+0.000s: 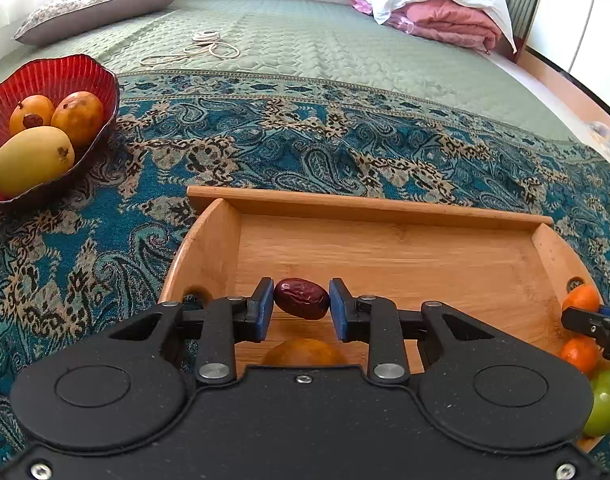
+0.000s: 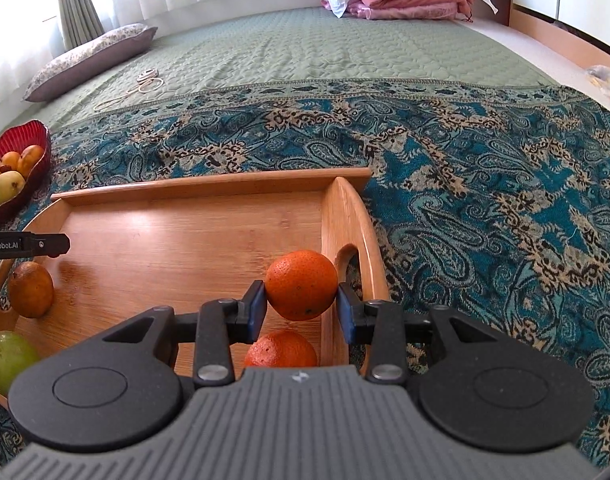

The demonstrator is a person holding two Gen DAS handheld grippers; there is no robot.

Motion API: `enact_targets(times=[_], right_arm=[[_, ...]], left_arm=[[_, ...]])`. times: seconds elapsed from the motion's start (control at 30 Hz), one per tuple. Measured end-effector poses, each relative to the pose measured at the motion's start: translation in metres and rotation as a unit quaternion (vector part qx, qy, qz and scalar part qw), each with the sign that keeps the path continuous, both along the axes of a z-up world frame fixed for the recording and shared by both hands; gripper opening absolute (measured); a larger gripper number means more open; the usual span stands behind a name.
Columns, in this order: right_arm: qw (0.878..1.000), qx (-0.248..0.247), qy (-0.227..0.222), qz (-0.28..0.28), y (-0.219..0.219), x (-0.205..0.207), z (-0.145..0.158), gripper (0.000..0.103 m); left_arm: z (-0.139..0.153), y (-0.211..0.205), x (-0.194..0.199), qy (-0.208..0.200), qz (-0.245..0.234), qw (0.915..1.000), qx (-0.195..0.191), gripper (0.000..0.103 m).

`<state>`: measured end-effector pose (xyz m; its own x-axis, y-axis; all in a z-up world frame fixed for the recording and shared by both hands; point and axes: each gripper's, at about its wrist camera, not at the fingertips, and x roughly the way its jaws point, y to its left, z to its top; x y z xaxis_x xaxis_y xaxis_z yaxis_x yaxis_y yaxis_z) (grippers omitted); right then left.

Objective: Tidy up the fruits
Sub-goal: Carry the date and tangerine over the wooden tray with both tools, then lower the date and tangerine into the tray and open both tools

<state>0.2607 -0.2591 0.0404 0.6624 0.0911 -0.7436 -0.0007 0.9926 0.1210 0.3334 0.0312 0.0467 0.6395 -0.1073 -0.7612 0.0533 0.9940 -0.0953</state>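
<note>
My left gripper (image 1: pixel 301 304) is shut on a dark red date (image 1: pixel 302 298) and holds it above the wooden tray (image 1: pixel 385 252). A yellow-brown fruit (image 1: pixel 303 352) lies under it in the tray. My right gripper (image 2: pixel 301 300) is shut on an orange (image 2: pixel 301 285) at the tray's right end (image 2: pixel 345 216). A second orange (image 2: pixel 282 349) lies below it. A brown fruit (image 2: pixel 30 289) and a green fruit (image 2: pixel 7 357) lie at the tray's left end. A red bowl (image 1: pixel 53 76) at the left holds three yellow-orange fruits (image 1: pixel 31 160).
The tray stands on a blue paisley cloth (image 1: pixel 345 140) over a green quilted bed (image 1: pixel 305 36). A cord (image 1: pixel 201 50), a pillow (image 1: pixel 97 4) and folded pink bedding (image 1: pixel 449 20) lie farther back. The left gripper's finger shows in the right wrist view (image 2: pixel 33 245).
</note>
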Motion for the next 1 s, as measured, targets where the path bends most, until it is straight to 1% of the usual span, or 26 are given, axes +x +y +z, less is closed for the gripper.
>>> enact_targets(times=[0.4,0.73,0.8,0.87,0.93,0.97,1.0], right_arm=[[1.000,-0.002,0.001,-0.004,0.0025,0.0042,-0.0036,0.043],[1.000,-0.005,0.003,-0.006,0.0040,0.0054,-0.0036,0.044],[1.000,-0.005,0.003,-0.006,0.0046,0.0053,-0.0035,0.046],[1.000,-0.003,0.002,-0.006,0.0047,0.0051,-0.0033,0.053],[1.000,-0.001,-0.002,-0.005,0.0046,0.0037,-0.0021,0.055],[1.000,-0.001,-0.005,-0.004,0.0047,0.0029,-0.0011,0.061],[1.000,-0.001,-0.008,-0.003,0.0048,0.0019,0.0004,0.061]], left_arm=[[-0.0063,0.0000,0.0017,0.007,0.000,1.0000,0.006,0.028],[-0.0083,0.0010,0.0012,0.004,0.001,1.0000,0.008,0.028],[-0.0083,0.0009,0.0012,0.004,0.000,1.0000,0.008,0.028],[-0.0077,0.0003,0.0007,0.003,-0.001,1.0000,0.009,0.028],[-0.0074,0.0001,0.0004,0.002,-0.003,0.9999,0.011,0.029],[-0.0070,0.0002,0.0000,0.001,-0.005,0.9999,0.012,0.030],[-0.0064,0.0006,-0.0006,0.001,-0.005,0.9999,0.012,0.031]])
